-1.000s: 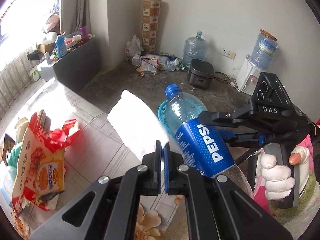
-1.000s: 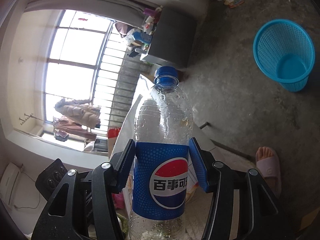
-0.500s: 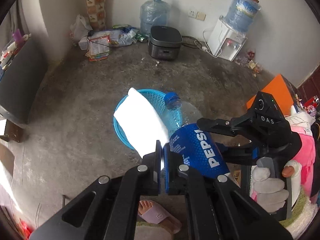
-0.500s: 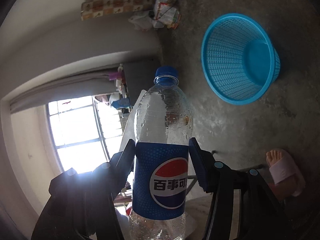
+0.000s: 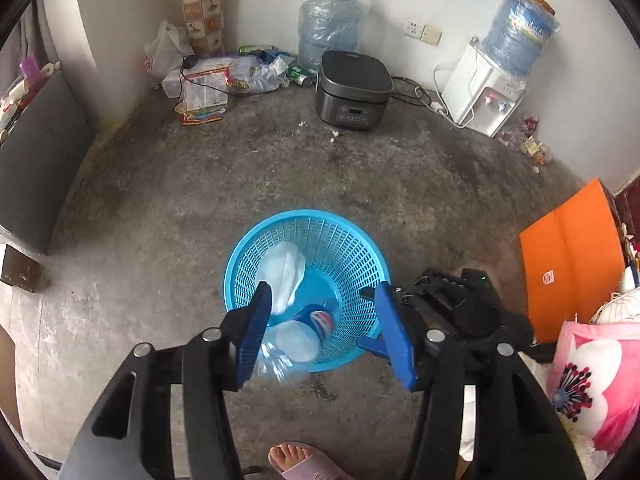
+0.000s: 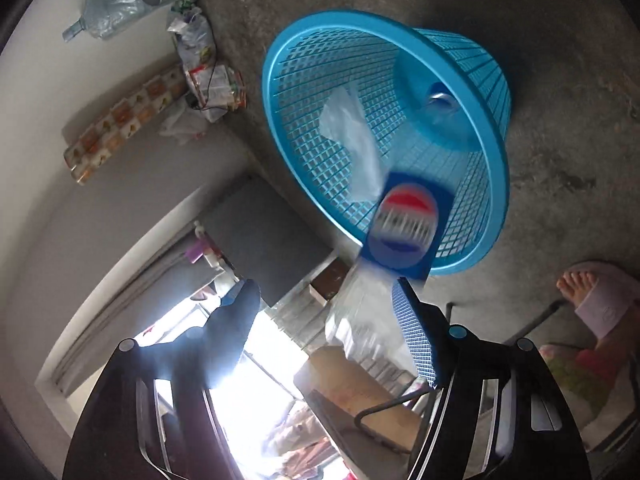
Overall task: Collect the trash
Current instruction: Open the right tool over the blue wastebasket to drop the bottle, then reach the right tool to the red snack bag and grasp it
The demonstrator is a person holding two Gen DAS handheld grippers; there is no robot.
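Left gripper [image 5: 324,328] now spread wide, let go of tissue [image 5: 282,276]; right gripper [image 6: 332,320] wide too, released bottle [image 6: 404,228] (blurred). Both items now in blue basket [image 5: 360,248] on floor. Grippers poised above rim, angled downward.

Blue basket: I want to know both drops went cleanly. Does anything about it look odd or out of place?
Mostly fine. The white paper lies inside the blue basket. The Pepsi bottle is blurred and neck-down, its base above the near rim, so it is not settled inside. Both the left gripper and right gripper are open.
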